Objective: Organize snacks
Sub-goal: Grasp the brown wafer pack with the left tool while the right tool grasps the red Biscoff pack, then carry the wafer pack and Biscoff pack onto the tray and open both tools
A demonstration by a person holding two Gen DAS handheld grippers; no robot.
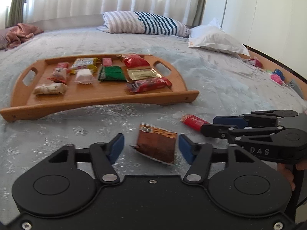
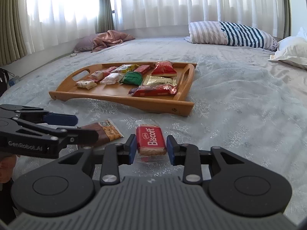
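Observation:
A wooden tray (image 1: pixel 107 97) (image 2: pixel 153 103) lies on the bed and holds several wrapped snacks. A brown almond snack pack (image 1: pixel 157 143) (image 2: pixel 107 132) lies on the bedspread between the open fingers of my left gripper (image 1: pixel 150 147), not touching them; that gripper also shows in the right wrist view (image 2: pixel 82 128). A red Biscoff pack (image 2: pixel 151 140) (image 1: pixel 193 122) lies on the bedspread between the fingers of my right gripper (image 2: pixel 151 148). Its pads stand close beside the pack with small gaps. The right gripper shows side-on in the left wrist view (image 1: pixel 209 125).
A striped pillow (image 1: pixel 144 22) and a white pillow (image 1: pixel 214 38) lie at the far side of the bed. A pink cloth (image 2: pixel 109 39) is crumpled near the curtains. A few small packets (image 1: pixel 276 75) sit at the bed's right edge.

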